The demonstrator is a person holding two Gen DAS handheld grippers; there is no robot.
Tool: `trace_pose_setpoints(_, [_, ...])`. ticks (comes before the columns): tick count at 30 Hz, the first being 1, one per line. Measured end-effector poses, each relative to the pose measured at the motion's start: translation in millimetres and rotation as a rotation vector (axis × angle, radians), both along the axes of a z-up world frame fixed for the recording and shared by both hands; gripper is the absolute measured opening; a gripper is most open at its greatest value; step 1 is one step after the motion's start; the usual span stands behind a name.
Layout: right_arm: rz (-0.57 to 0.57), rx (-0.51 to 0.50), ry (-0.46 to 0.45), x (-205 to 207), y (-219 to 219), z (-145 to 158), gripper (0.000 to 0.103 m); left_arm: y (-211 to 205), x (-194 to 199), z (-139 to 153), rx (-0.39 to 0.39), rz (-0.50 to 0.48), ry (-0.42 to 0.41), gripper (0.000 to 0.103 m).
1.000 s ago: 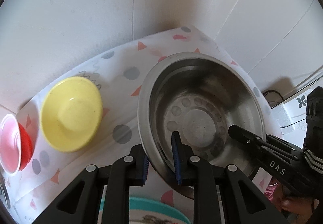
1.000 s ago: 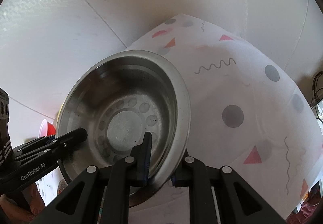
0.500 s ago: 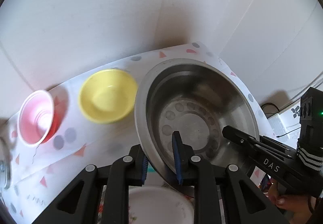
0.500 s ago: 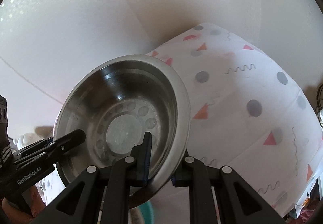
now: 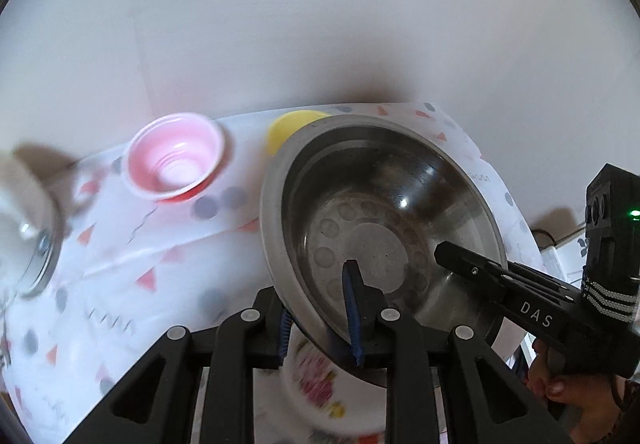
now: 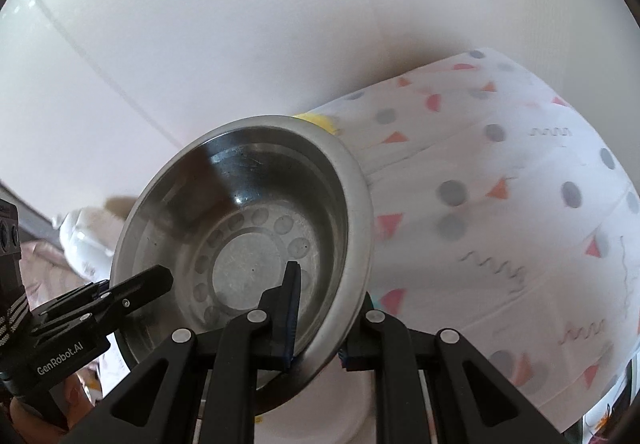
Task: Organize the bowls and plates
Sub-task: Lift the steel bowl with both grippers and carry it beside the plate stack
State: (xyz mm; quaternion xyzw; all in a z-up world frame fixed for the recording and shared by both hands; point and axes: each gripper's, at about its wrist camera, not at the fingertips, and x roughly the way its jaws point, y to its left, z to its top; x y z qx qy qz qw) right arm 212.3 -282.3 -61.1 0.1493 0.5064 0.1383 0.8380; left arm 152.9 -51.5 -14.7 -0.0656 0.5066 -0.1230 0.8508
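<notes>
A steel bowl (image 5: 380, 211) hangs tilted above the table, held from both sides. My left gripper (image 5: 316, 308) is shut on its near-left rim, one pad inside and one outside. My right gripper (image 6: 324, 320) is shut on the opposite rim (image 6: 356, 244) the same way; its fingers (image 5: 452, 256) reach in from the right in the left wrist view. A yellow bowl (image 5: 288, 127) peeks out behind the steel bowl's far rim, mostly hidden. A white floral dish (image 5: 320, 384) lies directly below the steel bowl.
A red cup with a pink inside (image 5: 176, 159) stands on the patterned tablecloth (image 5: 140, 264), left of the steel bowl. A glass jar with a metal rim (image 5: 36, 244) is at the far left. White wall panels rise behind the table. A hand (image 5: 560, 384) grips the right tool.
Both grippers carried the steel bowl leftward over the table and slightly up. The yellow bowl slipped behind its rim, the red cup came towards the middle, and the floral dish appeared underneath.
</notes>
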Motion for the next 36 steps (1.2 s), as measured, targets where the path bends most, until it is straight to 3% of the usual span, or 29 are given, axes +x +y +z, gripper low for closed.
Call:
trace_pose_setpoints(6, [0.089,0.002,0.001,-15.3,43.9,-2.8,0.015,47.5,-37.8,0.9,-0.006,0.085,-0.01,0.024])
trace_pose_setpoints(16, [0.23,0.001,0.041,-26.2,104.4,-26.8,0.015,114.2,-88.4,-18.7,-0.018,0.236,0.047,0.024])
trace_pose_setpoints(36, [0.381,-0.048,0.133,-53.4,176.5,-50.6,0.015,165.3,-125.3,-65.6,-0.008,0.38,0.158,0.026])
